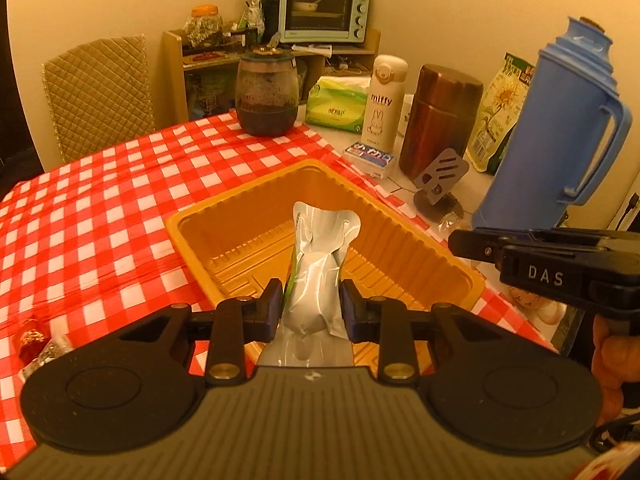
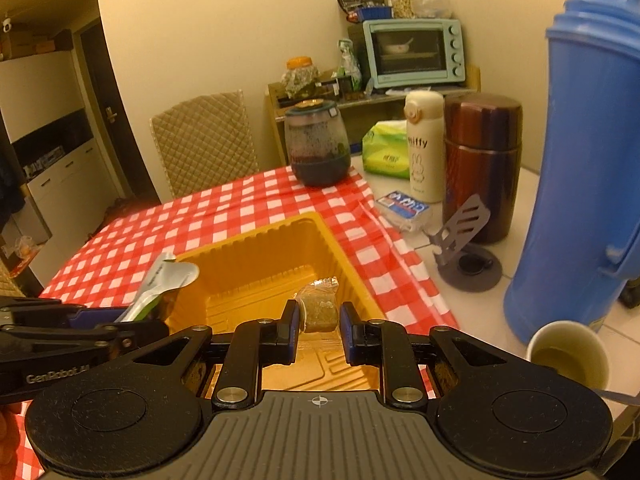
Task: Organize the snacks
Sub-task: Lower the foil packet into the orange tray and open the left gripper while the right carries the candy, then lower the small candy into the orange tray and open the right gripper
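A person holds two black handheld grippers over a rectangular orange plastic tray [image 1: 200, 236] on a red-and-white checked tablecloth [image 1: 100, 208]. The left gripper [image 1: 312, 304] is clamped on a long silver foil snack pouch [image 1: 320, 264], its long axis pointing up and away from the camera over the tray's interior, top edge leaning toward the tray's far corner. The right gripper [image 2: 319, 322] pinches a small clear-wrapped brown snack square [image 2: 318, 310] above the tray's near right part. A tall blue plastic thermos jug [image 2: 580, 168] stands to the right on the bare table.
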A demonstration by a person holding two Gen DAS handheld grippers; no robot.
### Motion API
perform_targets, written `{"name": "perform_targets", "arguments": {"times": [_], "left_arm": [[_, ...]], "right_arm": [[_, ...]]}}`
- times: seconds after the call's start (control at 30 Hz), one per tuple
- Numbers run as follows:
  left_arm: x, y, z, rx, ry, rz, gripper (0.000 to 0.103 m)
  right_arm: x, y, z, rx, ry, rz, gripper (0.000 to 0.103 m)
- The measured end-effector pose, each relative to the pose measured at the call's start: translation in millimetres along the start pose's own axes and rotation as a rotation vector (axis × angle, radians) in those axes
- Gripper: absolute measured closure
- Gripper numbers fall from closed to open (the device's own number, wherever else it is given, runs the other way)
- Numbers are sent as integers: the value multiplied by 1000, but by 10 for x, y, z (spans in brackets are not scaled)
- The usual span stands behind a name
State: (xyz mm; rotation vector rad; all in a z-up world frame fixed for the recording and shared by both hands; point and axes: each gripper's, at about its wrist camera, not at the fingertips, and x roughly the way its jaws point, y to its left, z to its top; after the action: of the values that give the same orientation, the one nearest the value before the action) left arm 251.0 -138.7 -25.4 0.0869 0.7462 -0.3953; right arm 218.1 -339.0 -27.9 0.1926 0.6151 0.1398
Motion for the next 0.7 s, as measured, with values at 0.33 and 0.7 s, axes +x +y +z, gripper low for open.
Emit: {"name": "perform_targets", "arguments": {"times": [0.33, 0.7], "left_arm": [[366, 92, -50, -26, 35, -28, 74], [175, 271, -122, -62, 9, 22, 62]], "right_arm": [[284, -76, -59, 24, 34, -8, 81], [325, -74, -117, 38, 54, 8, 81]]}}
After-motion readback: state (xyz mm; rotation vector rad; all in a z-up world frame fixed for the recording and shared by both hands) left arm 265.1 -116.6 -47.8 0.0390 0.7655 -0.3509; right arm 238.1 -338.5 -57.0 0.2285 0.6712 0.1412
